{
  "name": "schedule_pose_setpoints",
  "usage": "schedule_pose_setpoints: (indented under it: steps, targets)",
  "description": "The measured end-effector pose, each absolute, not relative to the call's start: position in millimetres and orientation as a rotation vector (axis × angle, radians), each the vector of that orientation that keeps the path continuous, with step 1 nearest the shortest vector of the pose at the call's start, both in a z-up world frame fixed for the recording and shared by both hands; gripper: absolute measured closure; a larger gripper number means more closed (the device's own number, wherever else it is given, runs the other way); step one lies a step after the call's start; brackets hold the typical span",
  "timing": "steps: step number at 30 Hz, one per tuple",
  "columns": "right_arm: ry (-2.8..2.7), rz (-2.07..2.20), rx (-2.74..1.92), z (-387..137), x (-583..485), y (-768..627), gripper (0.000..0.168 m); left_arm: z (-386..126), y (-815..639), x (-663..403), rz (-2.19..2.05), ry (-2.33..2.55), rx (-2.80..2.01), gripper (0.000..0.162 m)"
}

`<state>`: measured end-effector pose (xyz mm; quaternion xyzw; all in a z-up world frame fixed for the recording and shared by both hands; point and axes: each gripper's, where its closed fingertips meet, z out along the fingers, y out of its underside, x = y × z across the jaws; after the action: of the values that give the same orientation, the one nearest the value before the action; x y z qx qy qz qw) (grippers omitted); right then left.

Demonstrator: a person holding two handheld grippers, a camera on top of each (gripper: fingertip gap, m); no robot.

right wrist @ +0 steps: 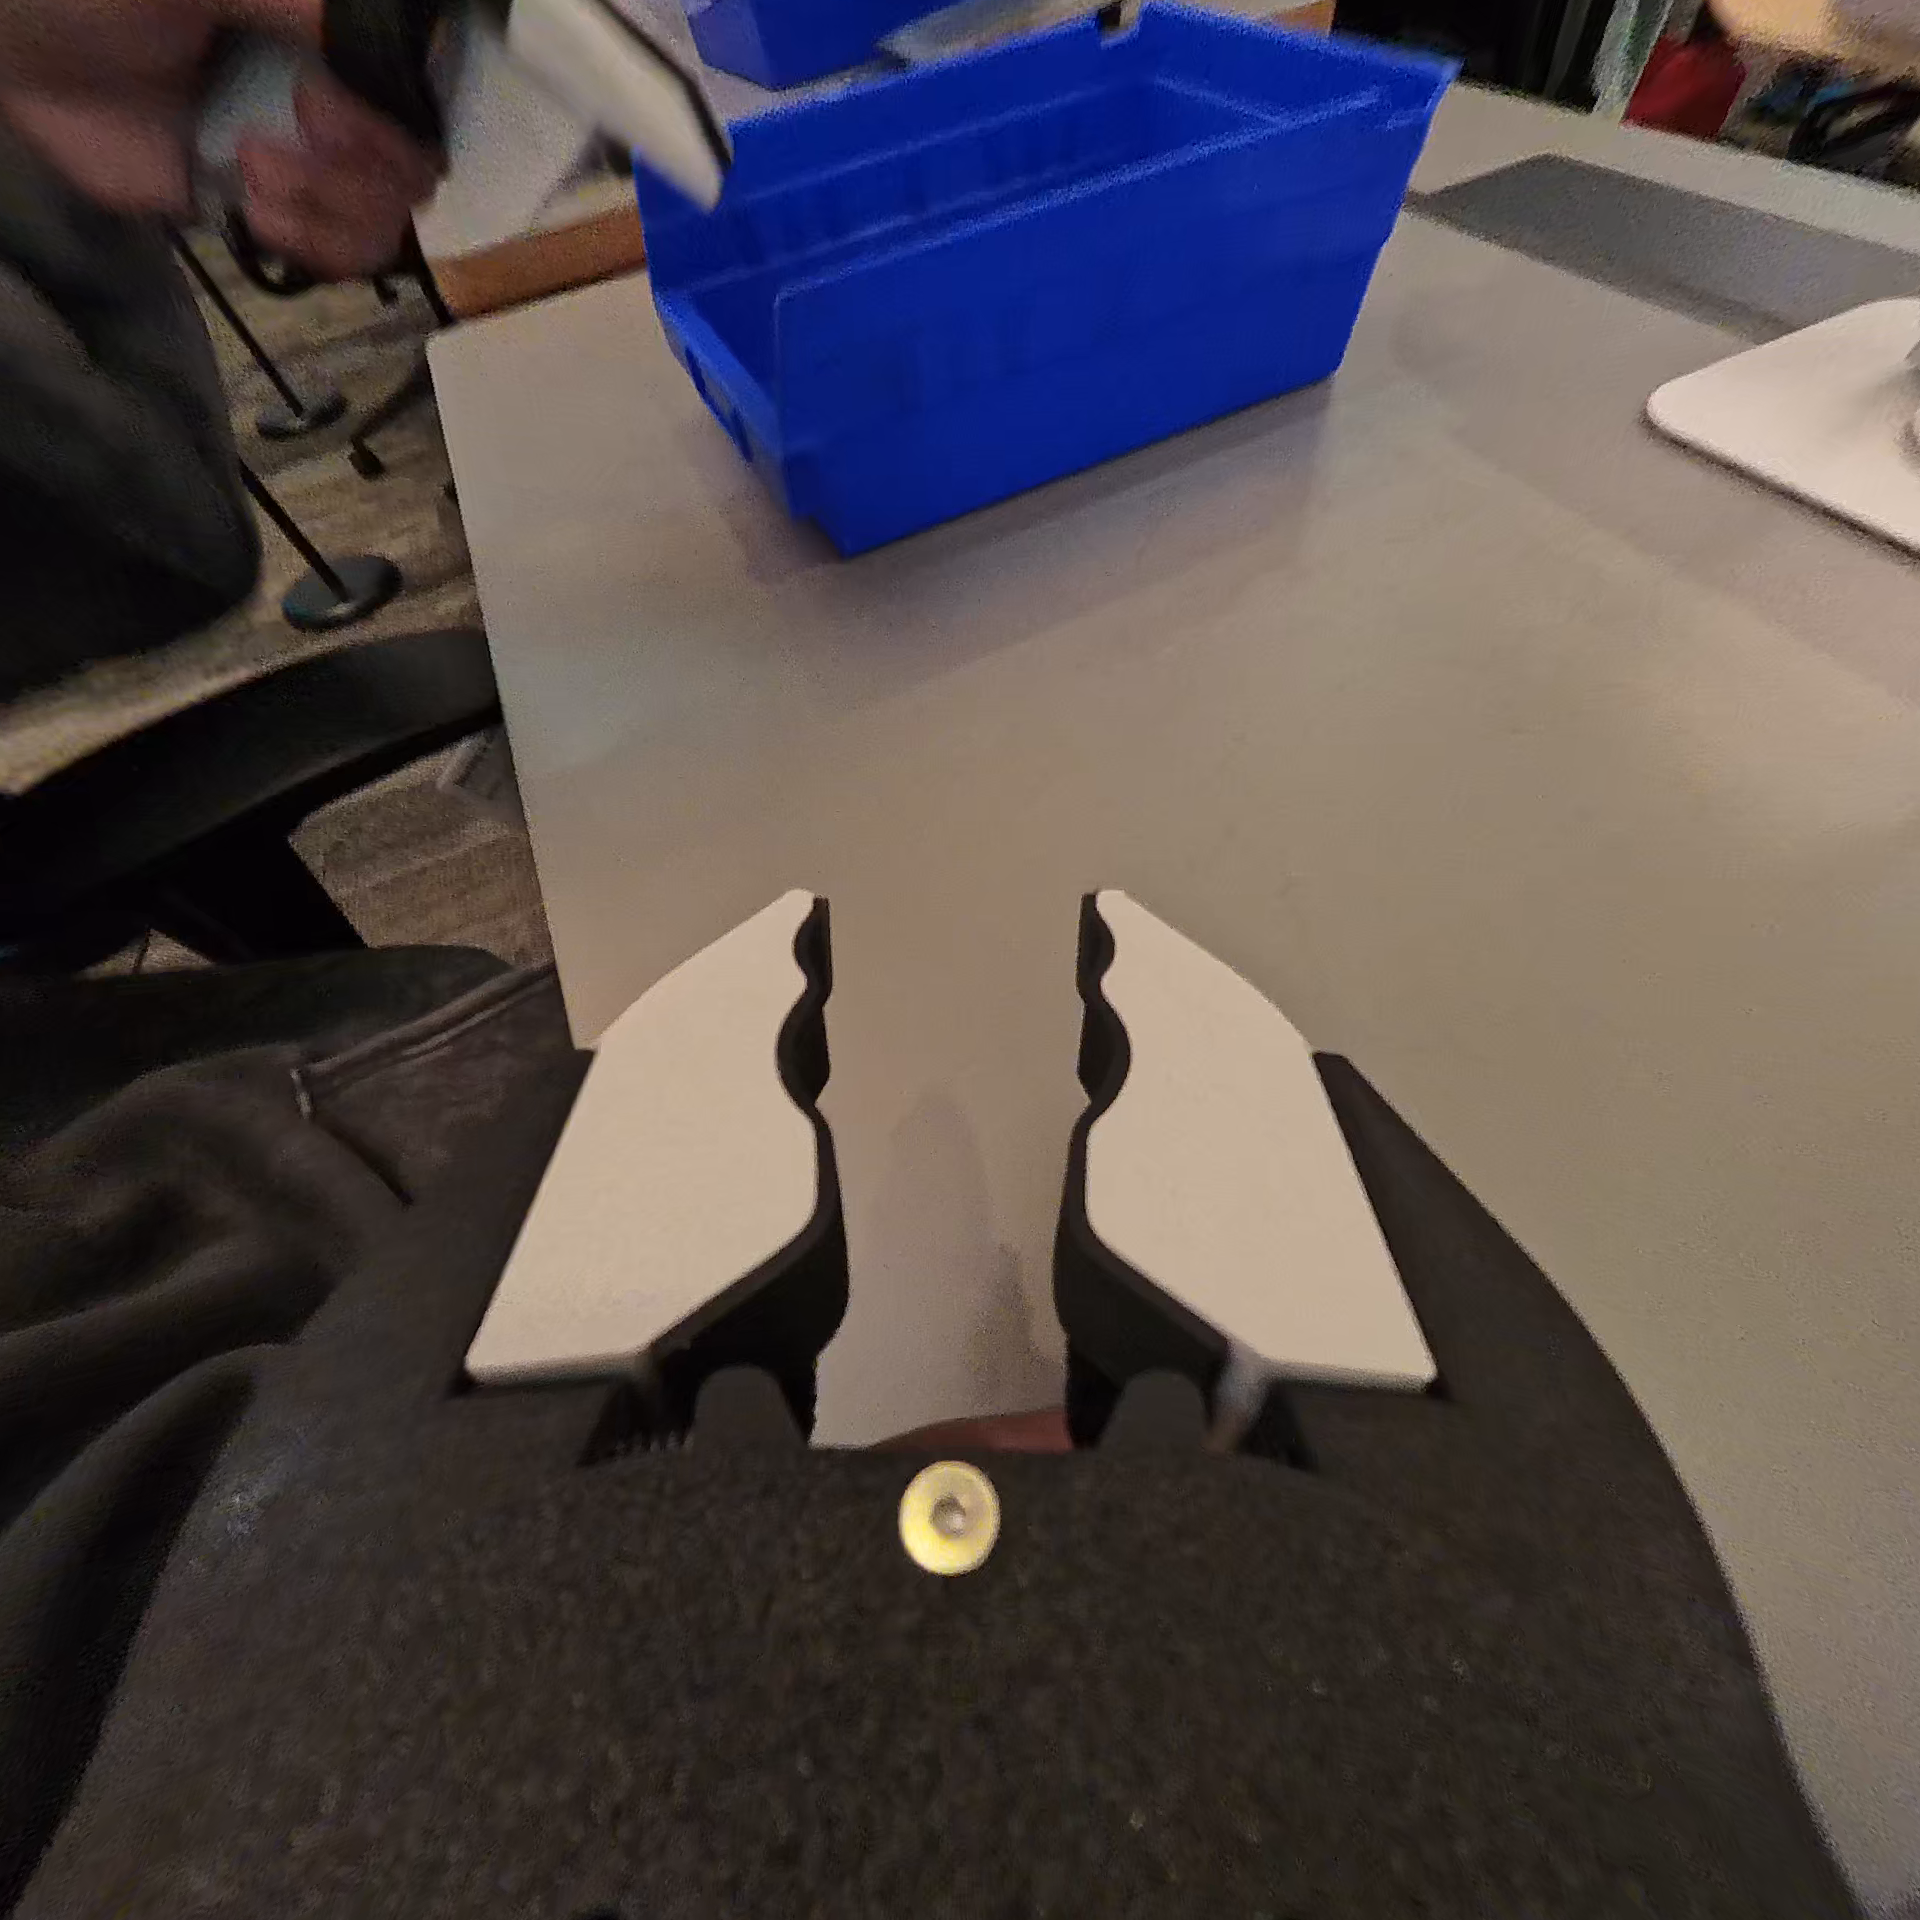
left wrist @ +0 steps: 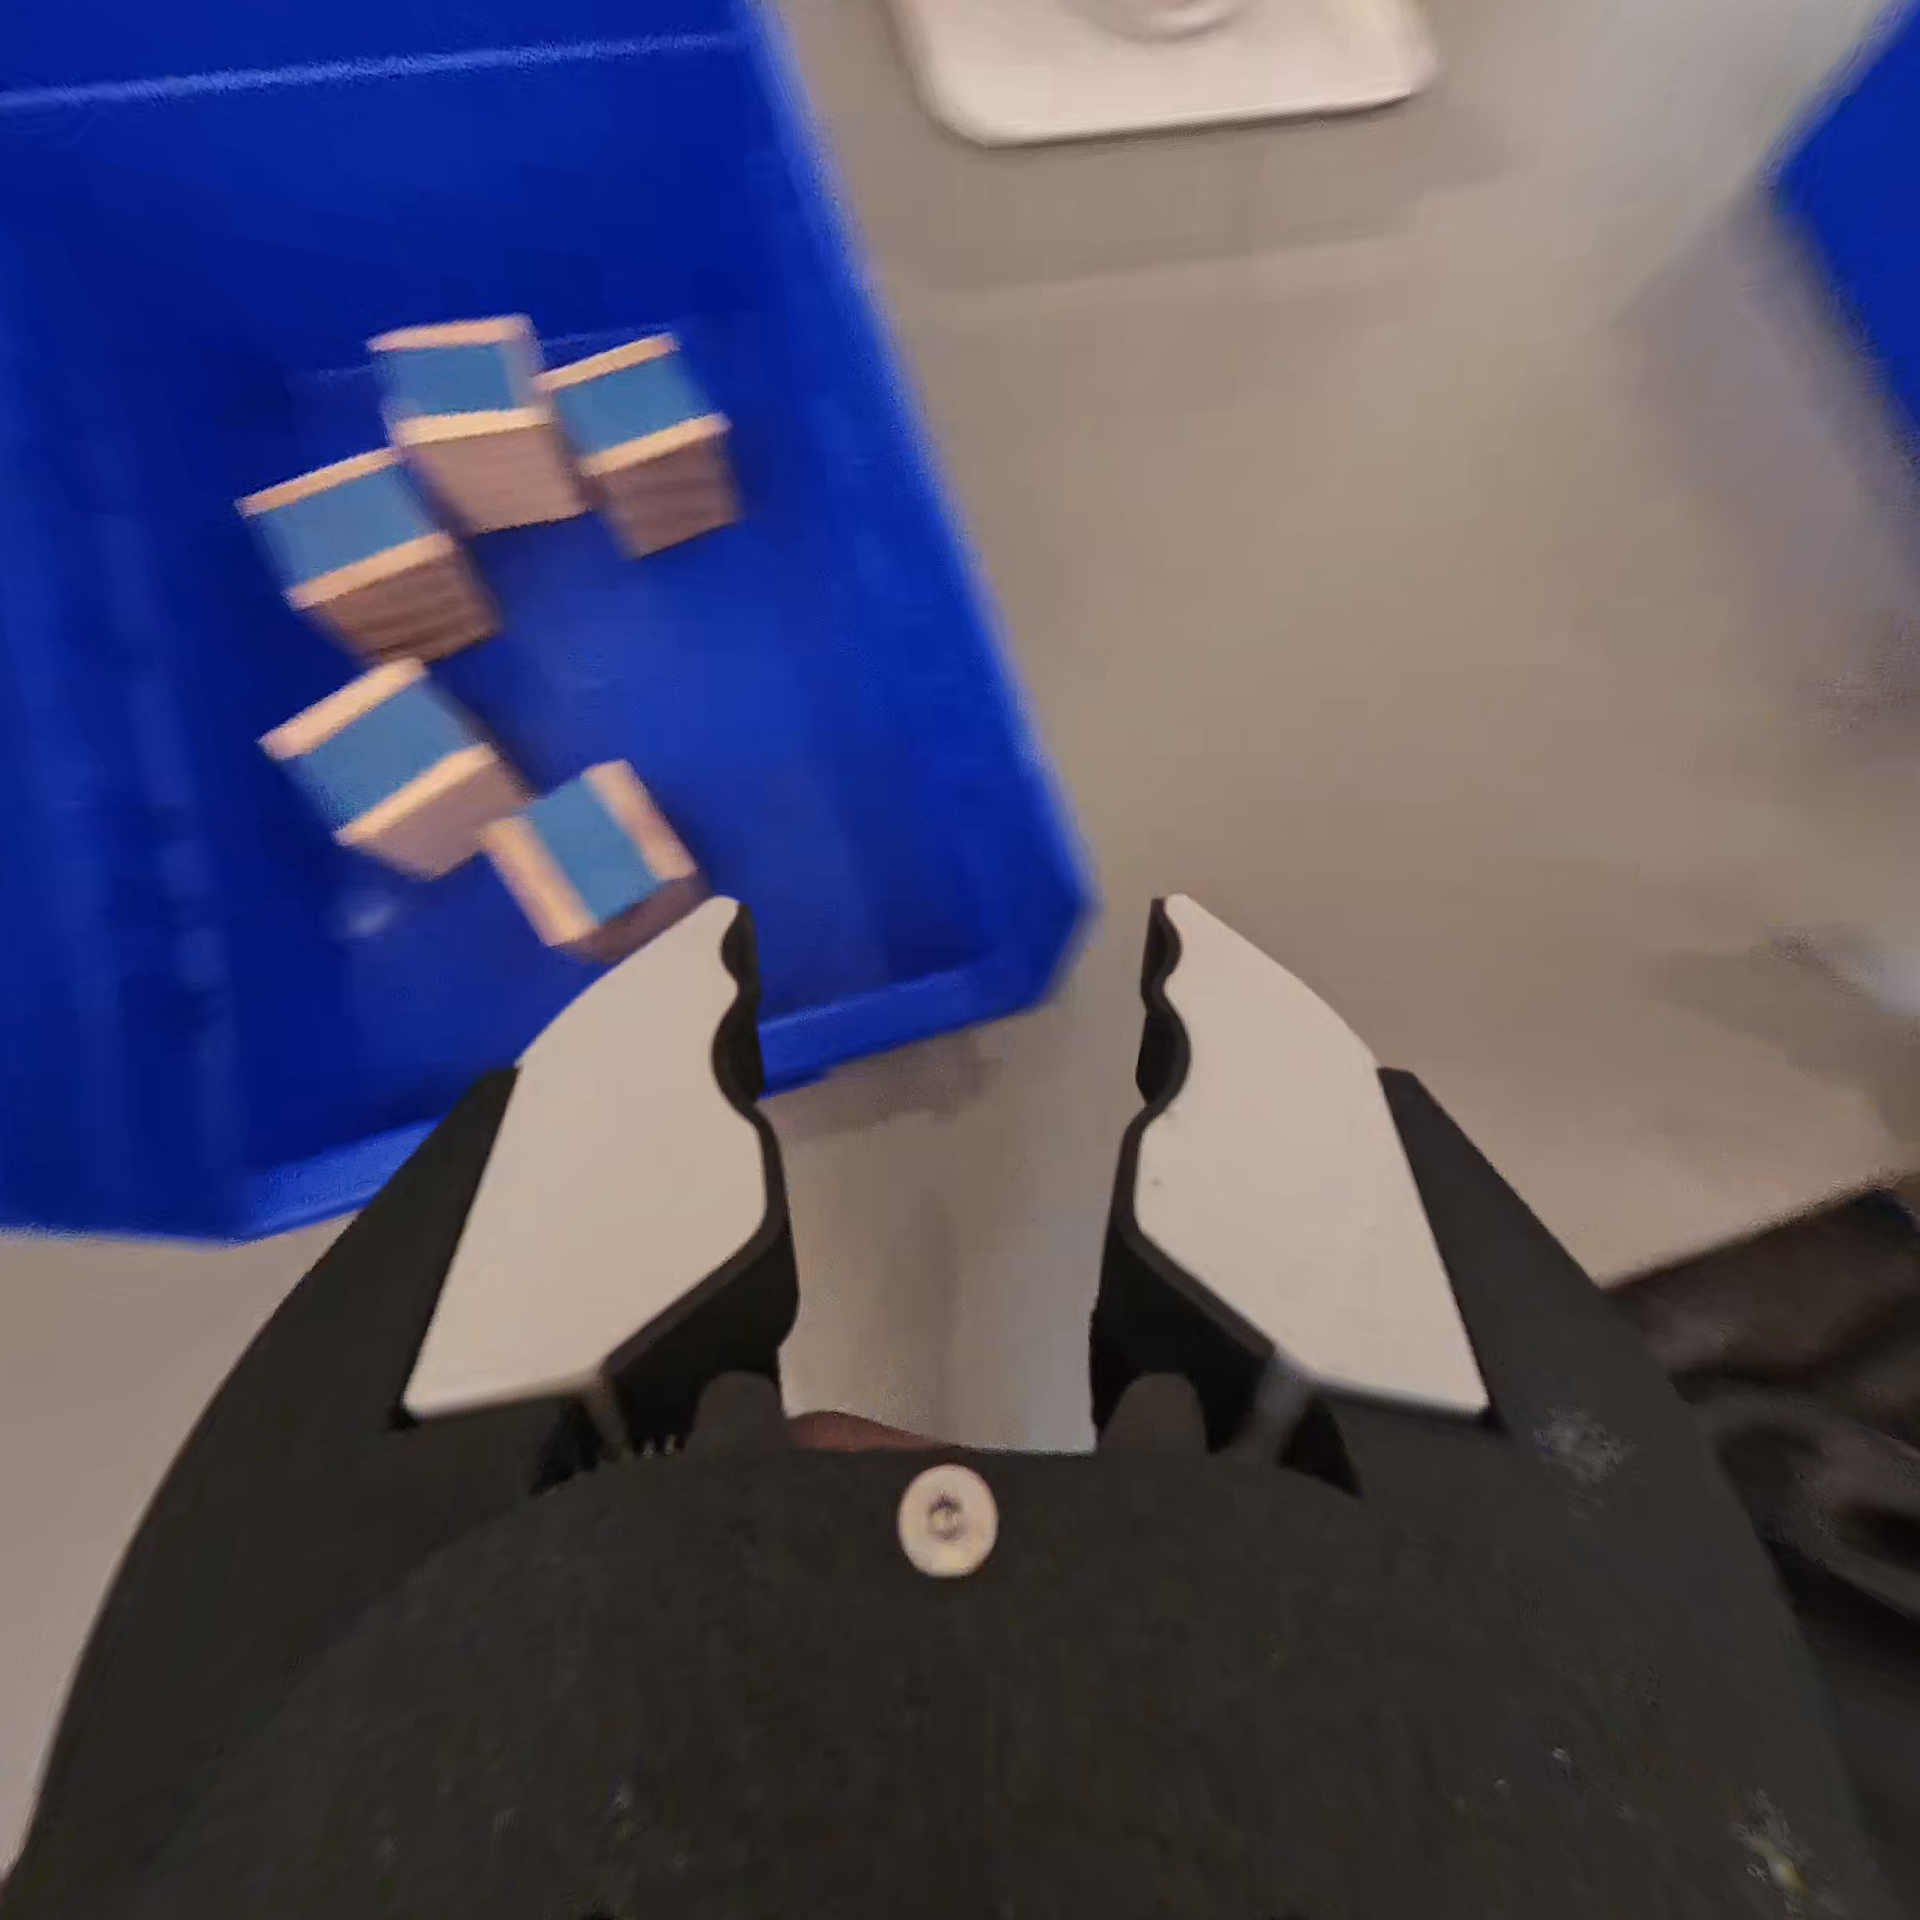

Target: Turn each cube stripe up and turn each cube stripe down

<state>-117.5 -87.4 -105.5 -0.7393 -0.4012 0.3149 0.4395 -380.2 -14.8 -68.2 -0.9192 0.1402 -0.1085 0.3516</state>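
Here, five wooden cubes lie in the blue bin that fills the upper left of the left wrist view, and each shows a blue stripe on its upward face. Two sit side by side at the top of the group, the back left cube and the back right cube, touching or nearly so. Below them to the left is the middle cube, then the lower left cube, and nearest the tool the front cube. The picture is blurred by motion, so finer detail on the cubes cannot be told.

The left gripper hangs over the bin's near right corner with its jaws spread wide and nothing between them; the front cube lies just above and to the left of its left fingertip.

In the right wrist view the right gripper is likewise parted and empty, low in the frame over the grey table, well apart from the bin in the upper centre. A white base plate rests at the right edge of that frame. The left gripper appears blurred at the upper left, above the bin's rim.
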Motion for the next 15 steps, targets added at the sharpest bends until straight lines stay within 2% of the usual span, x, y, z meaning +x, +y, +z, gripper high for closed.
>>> schedule_pose_setpoints:
  steps: [7, 13, 14, 15]
  targets:
    - [-1.158, 0.767, -1.905, -145, -132, -112, 0.123, -123, 58, -458, -0.064, -0.004, -2.754, 0.1]
    - [-1.153, 0.816, -1.943, -151, -130, -115, 0.124, -171, 62, -455, -0.211, -0.153, -2.95, 0.093]
    - [-1.145, 0.828, -1.946, -151, -129, -115, 0.124, -176, 59, -453, -0.223, -0.151, -2.973, 0.094]
    - [-1.137, 0.838, -1.95, -150, -129, -114, 0.125, -179, 57, -452, -0.235, -0.14, -2.986, 0.109]
